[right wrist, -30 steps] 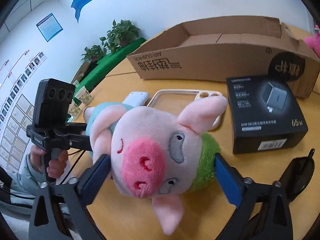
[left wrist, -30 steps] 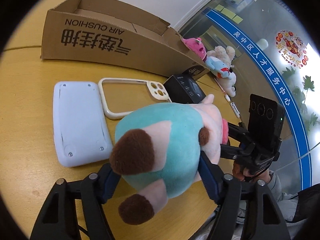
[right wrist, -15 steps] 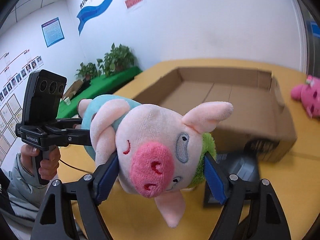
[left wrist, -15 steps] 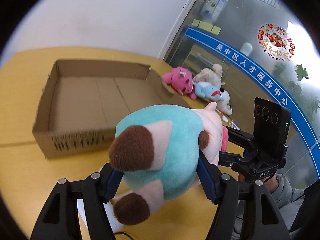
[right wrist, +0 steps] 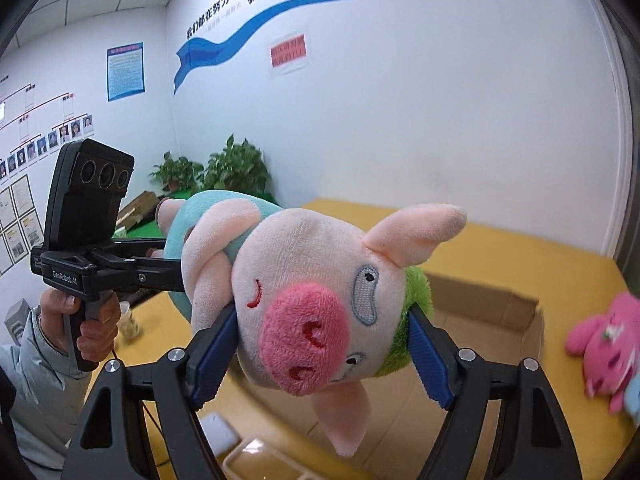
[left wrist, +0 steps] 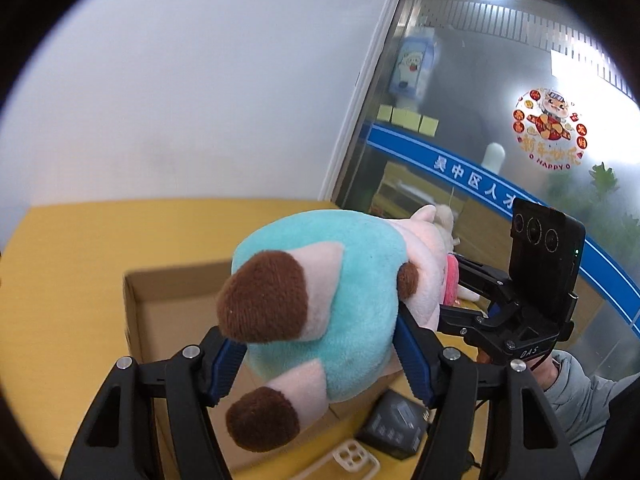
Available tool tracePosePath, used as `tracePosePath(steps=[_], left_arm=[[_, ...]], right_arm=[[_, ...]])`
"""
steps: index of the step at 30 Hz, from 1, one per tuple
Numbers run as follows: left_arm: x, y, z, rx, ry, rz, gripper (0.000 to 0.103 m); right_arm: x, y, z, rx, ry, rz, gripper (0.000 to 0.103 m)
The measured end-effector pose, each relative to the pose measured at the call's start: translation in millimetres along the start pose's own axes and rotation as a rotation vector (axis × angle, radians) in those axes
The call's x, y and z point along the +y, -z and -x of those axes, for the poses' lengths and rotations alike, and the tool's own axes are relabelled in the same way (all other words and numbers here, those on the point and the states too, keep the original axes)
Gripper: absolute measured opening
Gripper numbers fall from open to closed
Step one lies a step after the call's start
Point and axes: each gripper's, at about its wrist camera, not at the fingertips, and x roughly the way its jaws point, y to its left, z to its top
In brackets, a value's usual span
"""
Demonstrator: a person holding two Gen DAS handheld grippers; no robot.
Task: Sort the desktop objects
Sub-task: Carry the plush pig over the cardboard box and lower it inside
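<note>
Both grippers hold one plush pig high above the yellow table. My left gripper [left wrist: 320, 360] is shut on the pig's teal body [left wrist: 344, 292], its brown-tipped legs toward the camera. My right gripper [right wrist: 320, 348] is shut on the pig's pink head [right wrist: 308, 292], snout toward the camera. The open cardboard box [left wrist: 160, 312] lies below and beyond the pig, and also shows in the right wrist view [right wrist: 492, 320]. Each view shows the other gripper at the far end of the pig.
A black charger box [left wrist: 396, 430] and a cream phone case [left wrist: 354, 458] lie on the table below. A white device [right wrist: 218, 436] lies at the lower left. A pink plush [right wrist: 608, 344] lies right of the box.
Both grippers have lifted the pig higher and carried it toward the cardboard box. The table objects have dropped to the bottom of both views.
</note>
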Motion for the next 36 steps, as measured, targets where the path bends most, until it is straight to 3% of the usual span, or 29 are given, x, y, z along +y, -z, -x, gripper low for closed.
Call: tracePosePath(steps=[6, 13, 27, 32, 36], left_arm=[[23, -63, -10, -0.059, -0.031, -0.054, 0.068], [84, -82, -53, -0.022, -0.043, 0.047, 0.068], [210, 2, -185, 0.263, -0.092, 0.329, 0.067], [233, 22, -212, 0.325, -0.125, 0.395, 0.067], [240, 28, -225, 0.375, -0.211, 0.396, 0.067]], right_arm=[[-21, -65, -23, -0.08, -0.008, 0.015, 0.078], [-58, -103, -86, -0.074, -0.032, -0.022, 0.078], [-135, -15, -262, 0.194, -0.096, -0.243, 0.078], [-150, 13, -306, 0.282, -0.082, -0.283, 0.078], [-157, 29, -331, 0.328, -0.083, -0.321, 0.078]])
